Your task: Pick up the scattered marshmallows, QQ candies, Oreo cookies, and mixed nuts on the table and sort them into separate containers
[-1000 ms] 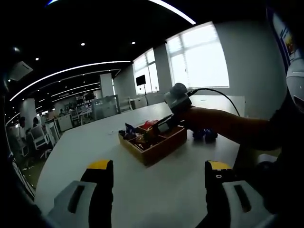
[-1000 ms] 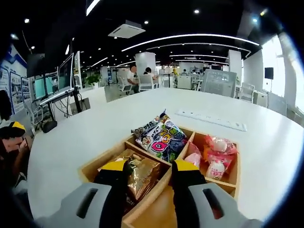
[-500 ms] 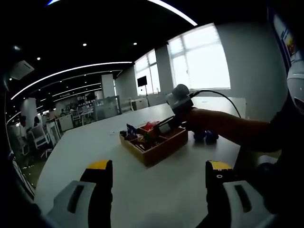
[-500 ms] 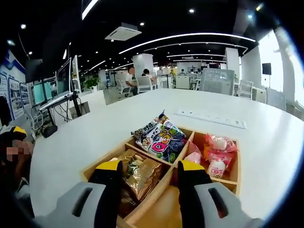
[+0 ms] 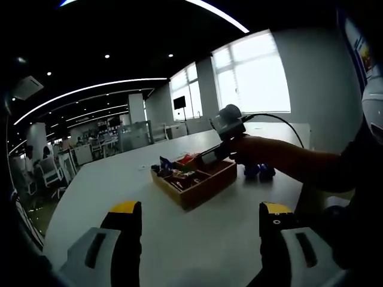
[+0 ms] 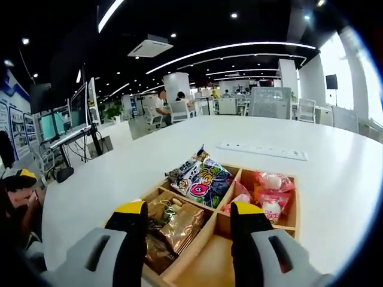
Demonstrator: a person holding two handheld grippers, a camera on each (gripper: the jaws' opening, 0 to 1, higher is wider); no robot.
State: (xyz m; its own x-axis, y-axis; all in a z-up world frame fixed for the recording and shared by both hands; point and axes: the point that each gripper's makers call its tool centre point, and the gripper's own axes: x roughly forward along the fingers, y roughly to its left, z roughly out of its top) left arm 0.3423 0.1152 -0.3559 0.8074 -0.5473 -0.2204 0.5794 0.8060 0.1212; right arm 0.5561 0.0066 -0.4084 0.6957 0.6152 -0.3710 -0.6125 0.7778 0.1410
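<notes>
Having let go of the brown nut packet (image 6: 173,222), we are lifting our right gripper (image 6: 190,216), jaws spread, above the wooden tray (image 6: 287,230), risking snagging that packet, while our left gripper (image 5: 195,216) is idling open nearby.

The divided tray (image 6: 286,222) looked like pale, matt wood with smooth walls, and it sat on a white table (image 6: 179,140) whose top was smooth with a faint sheen. The brown nut packet (image 6: 173,222) and the colourful candy packet (image 6: 203,181) were crinkled, glossy foil or plastic film, and the pink marshmallow packets (image 6: 270,194) looked like clear shiny plastic. The right gripper (image 6: 188,239) had matt grey plastic bodies with black fingers capped in yellow.
</notes>
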